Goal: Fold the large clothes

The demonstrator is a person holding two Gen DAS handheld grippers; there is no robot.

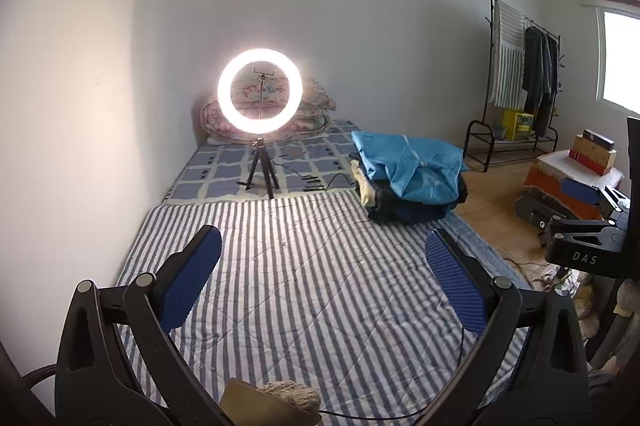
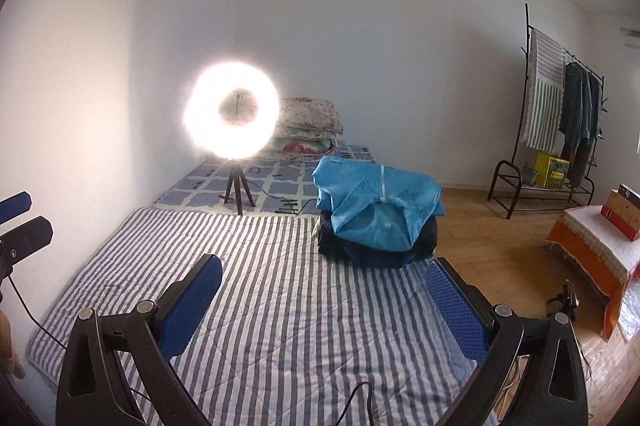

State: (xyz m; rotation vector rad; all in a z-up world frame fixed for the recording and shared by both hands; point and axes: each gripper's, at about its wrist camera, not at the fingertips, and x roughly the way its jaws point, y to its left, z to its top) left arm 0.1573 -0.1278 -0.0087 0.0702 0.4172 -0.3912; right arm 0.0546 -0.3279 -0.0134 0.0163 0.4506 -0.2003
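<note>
A pile of folded clothes [image 1: 408, 177] sits at the right edge of the striped quilt [image 1: 304, 286], with a light blue garment [image 2: 376, 209] on top of dark ones. My left gripper [image 1: 320, 246] is open and empty, held above the quilt, short of the pile. My right gripper [image 2: 324, 270] is open and empty, also above the quilt with the pile just beyond its right finger. The right gripper also shows at the far right of the left wrist view [image 1: 584, 222]. The left gripper also shows at the left edge of the right wrist view [image 2: 20, 222].
A lit ring light on a tripod [image 1: 259, 93] stands on the bed behind the quilt, with folded floral bedding [image 2: 308, 125] at the wall. A clothes rack [image 2: 560, 113] stands at the far right. An orange-covered stand with boxes [image 2: 600, 246] stands on the wooden floor.
</note>
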